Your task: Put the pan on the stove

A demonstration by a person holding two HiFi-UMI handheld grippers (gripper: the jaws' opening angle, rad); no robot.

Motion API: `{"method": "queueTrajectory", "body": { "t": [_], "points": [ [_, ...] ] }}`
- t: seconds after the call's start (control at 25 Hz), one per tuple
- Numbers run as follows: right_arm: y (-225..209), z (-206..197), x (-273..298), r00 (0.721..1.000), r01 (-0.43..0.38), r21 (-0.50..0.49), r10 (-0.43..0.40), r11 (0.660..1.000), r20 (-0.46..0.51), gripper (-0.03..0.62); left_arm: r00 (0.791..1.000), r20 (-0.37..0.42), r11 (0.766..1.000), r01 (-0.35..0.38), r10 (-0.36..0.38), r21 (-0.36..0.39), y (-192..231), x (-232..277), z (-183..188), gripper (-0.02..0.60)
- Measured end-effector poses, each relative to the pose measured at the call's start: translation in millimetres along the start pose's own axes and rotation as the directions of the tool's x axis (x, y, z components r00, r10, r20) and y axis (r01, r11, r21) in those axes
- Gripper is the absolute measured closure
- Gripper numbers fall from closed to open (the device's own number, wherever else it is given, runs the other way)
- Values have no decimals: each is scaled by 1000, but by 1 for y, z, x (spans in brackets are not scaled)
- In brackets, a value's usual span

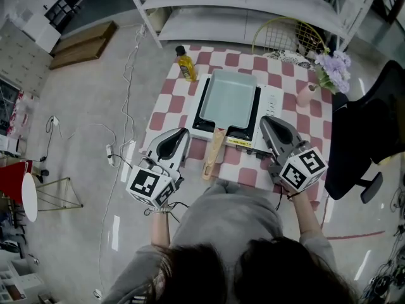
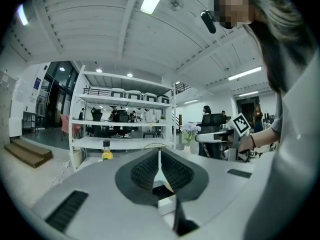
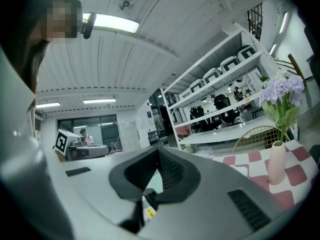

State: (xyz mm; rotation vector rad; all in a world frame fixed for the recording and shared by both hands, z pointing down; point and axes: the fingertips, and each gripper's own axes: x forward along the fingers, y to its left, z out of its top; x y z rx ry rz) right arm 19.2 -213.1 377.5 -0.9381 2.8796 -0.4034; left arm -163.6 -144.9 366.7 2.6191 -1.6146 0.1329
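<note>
Two tongs: shut tight, empty | left tongs [image 1: 182,135]: just left of pan [image 1: 228,100] handle | right tongs [image 1: 267,122]: by stove [image 1: 271,100] front-right corner | pan: seated on stove, on checkered worktop [image 1: 166,100], touching neither tongs.

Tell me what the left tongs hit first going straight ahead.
Probably the stove's left edge; but the left tongs look tilted up, so they may pass over it toward the shelf. Depth unclear.
</note>
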Motion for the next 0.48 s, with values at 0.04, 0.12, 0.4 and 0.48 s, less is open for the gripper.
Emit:
{"method": "queueTrajectory", "body": {
  "t": [0.04, 0.12, 0.4, 0.48],
  "points": [
    [0, 0, 0, 1000, 1, 0, -1, 1000, -1, 571, 1000, -4, 1000, 1, -1, 0, 0, 0, -1, 545],
    [-1, -2, 0, 1000, 3, 1, -3, 1000, 0, 571, 1000, -11, 1000, 6, -6, 0, -1, 0, -3, 545],
    [-1, -9, -1, 1000, 7, 4, -7, 1000, -11, 571, 1000, -25, 1000, 13, -13, 0, -3, 1, -9, 546],
    [0, -11, -2, 1000, 4, 6, -4, 1000, -15, 571, 1000, -26, 1000, 9, -9, 1, -4, 0, -10, 546]
  ]
}}
